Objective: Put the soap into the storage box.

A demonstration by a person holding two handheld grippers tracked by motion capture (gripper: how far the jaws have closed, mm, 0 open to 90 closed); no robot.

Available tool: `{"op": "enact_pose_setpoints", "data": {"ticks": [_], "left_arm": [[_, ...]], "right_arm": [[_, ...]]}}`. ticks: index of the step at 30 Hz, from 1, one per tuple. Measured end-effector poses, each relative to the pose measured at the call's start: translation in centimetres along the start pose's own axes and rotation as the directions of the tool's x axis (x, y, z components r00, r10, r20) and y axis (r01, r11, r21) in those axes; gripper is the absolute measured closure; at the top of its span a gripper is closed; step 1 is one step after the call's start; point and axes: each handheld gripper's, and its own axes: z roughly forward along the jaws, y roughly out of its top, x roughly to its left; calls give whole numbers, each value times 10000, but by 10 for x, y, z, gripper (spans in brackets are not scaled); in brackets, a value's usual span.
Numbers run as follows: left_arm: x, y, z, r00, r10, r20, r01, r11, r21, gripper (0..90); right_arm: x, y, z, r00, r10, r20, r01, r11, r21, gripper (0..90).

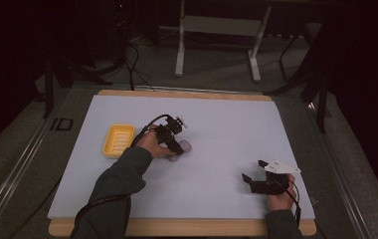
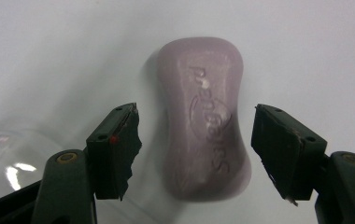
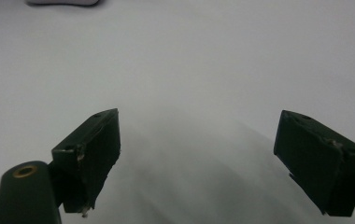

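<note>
left gripper (image 2: 196,140) jaws wide apart, straddling lilac soap bar (image 2: 203,116), pads clear of it | soap flat on white mat (image 1: 217,124), right of yellow soap dish (image 1: 118,140) | right gripper (image 3: 196,154) jaws apart, nothing between

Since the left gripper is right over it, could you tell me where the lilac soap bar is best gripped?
Probably at its narrowed waist, from above. The soap bar lies flat on the white table, its lettered face up, and pinches inward midway along its length. The left gripper already straddles it with jaws open and clear of both long sides.
</note>
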Motion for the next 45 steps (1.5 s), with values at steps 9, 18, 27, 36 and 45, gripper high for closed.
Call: {"op": "enact_pose_setpoints", "data": {"ticks": [9, 18, 27, 36, 45], "left_arm": [[-2, 9, 15, 9996, 79, -257, -55, 9957, 923, 329], [-2, 13, 25, 9998, 29, -201, -1, 9906, 1366, 378], [-6, 21, 28, 9985, 159, -532, -60, 9835, 1808, 413], [-8, 25, 27, 9981, 122, -612, 3, 9795, 2013, 495], [-6, 23, 26, 9978, 151, -643, -16, 9787, 2054, 501]], "right_arm": [[0, 0, 0, 10000, 20, -11, -20, 10000, 8, 143], [0, 0, 0, 10000, 20, -13, -20, 10000, 19, 143], [0, 0, 0, 10000, 7, -22, -7, 10000, 44, 143], [0, 0, 0, 10000, -15, -22, 15, 10000, 45, 143], [0, 0, 0, 10000, -11, -21, 11, 10000, 40, 143]]}}
